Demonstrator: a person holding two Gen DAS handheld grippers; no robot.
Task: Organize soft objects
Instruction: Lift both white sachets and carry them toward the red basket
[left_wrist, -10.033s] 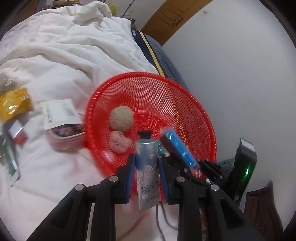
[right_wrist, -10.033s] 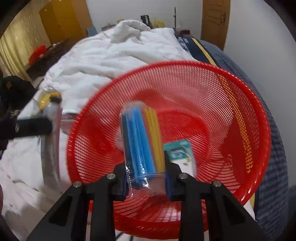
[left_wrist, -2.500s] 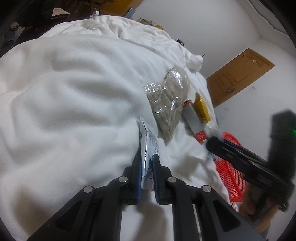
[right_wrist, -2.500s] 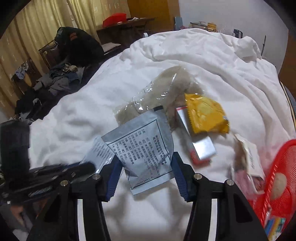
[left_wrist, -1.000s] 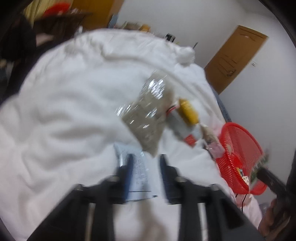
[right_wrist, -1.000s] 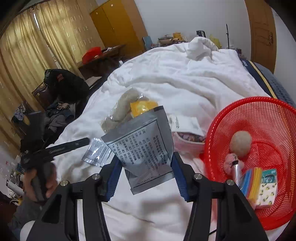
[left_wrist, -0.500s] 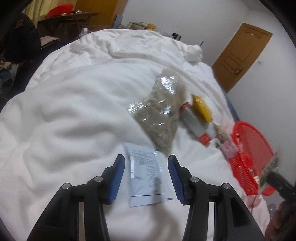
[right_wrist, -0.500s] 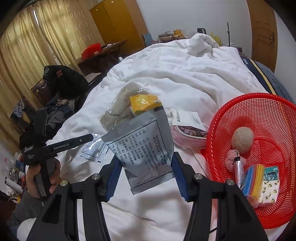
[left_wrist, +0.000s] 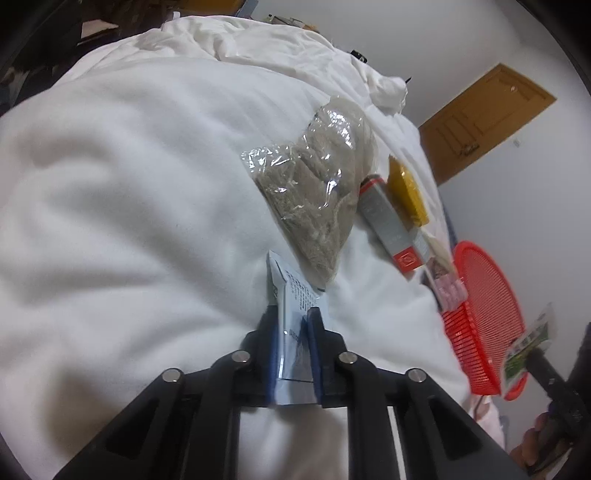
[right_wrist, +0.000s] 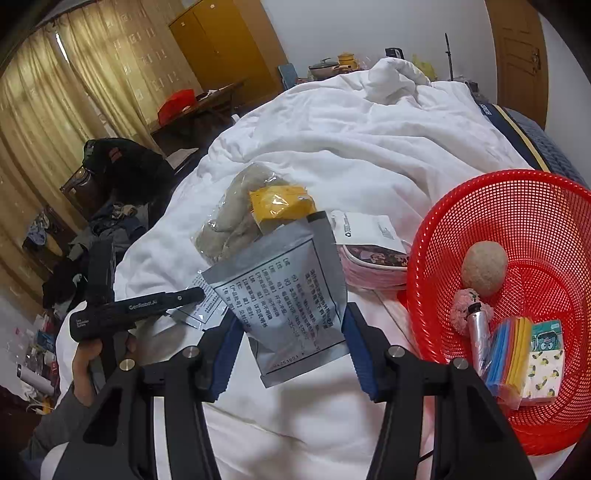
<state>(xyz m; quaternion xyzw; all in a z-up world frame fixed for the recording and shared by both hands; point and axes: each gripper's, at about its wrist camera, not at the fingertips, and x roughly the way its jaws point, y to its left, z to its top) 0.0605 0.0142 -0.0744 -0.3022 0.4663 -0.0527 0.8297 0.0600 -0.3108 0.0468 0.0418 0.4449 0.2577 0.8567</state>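
Note:
A small silver sachet (left_wrist: 291, 325) lies on the white duvet (left_wrist: 129, 184). My left gripper (left_wrist: 291, 312) has it between its blue pads; the jaws are closing and both pads press on the sachet, which buckles. In the right wrist view the left gripper (right_wrist: 147, 302) reaches that sachet (right_wrist: 201, 314) from the left, held by a hand. My right gripper (right_wrist: 293, 314) is shut on a large grey foil pouch (right_wrist: 291, 291) with printed text, held up above the bed. The red mesh basket (right_wrist: 498, 192) sits to its right and appears again in the left wrist view (left_wrist: 480, 295).
A clear bag of beige stuffing (left_wrist: 317, 177), a yellow packet (left_wrist: 406, 192), a silver and red box (left_wrist: 391, 229) and a pink pouch (right_wrist: 369, 266) lie on the duvet. The basket holds a beige ball (right_wrist: 484, 269), pink plush (right_wrist: 463, 314), tube and packs.
The left gripper came down with wide jaws around the small sachet and closed on it. The right gripper stayed in place with the grey pouch.

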